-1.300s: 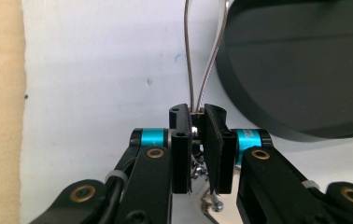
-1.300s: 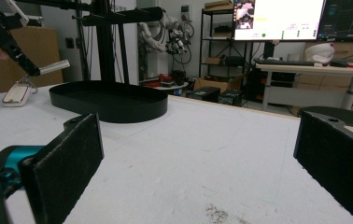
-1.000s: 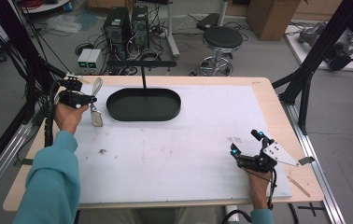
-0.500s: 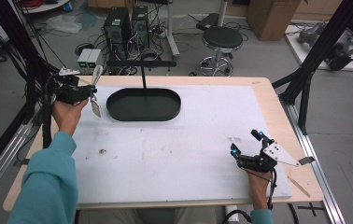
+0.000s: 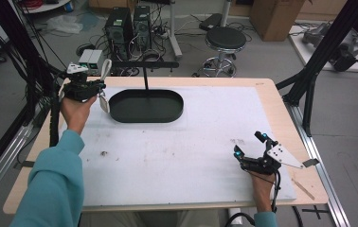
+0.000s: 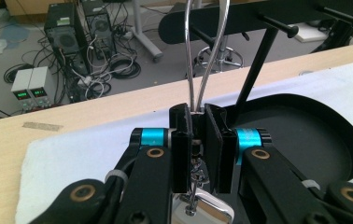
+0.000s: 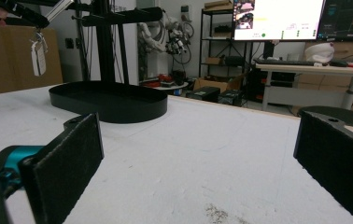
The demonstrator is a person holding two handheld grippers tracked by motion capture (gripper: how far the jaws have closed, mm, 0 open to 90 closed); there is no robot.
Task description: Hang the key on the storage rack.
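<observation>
My left gripper (image 5: 95, 86) is shut on a thin silver wire loop (image 6: 208, 56) that stands up from between its closed jaws (image 6: 198, 114). A small silver tag (image 5: 103, 103) dangles under it on a short chain (image 6: 194, 175), clear of the mat. It hovers just left of the black oval tray (image 5: 146, 117), near the black post (image 5: 145, 78) with a crossbar (image 5: 141, 64) that rises behind the tray. My right gripper (image 5: 248, 144) rests on the mat at the near right, open with nothing between its pads (image 7: 67, 158). From there the tray (image 7: 109, 100) and the hanging tag (image 7: 38, 56) lie far off.
A white mat (image 5: 182, 142) covers most of the wooden table (image 5: 272, 94). A strip of tape (image 5: 310, 162) lies at the right edge. Beyond the far edge, on the floor, stand computer towers (image 5: 129, 23), a power supply (image 5: 91, 57) and a stool (image 5: 224, 40).
My left hand has lifted and drifted slightly toward the stand, carrying the loop and tag up off the mat. The right gripper has stayed put.
</observation>
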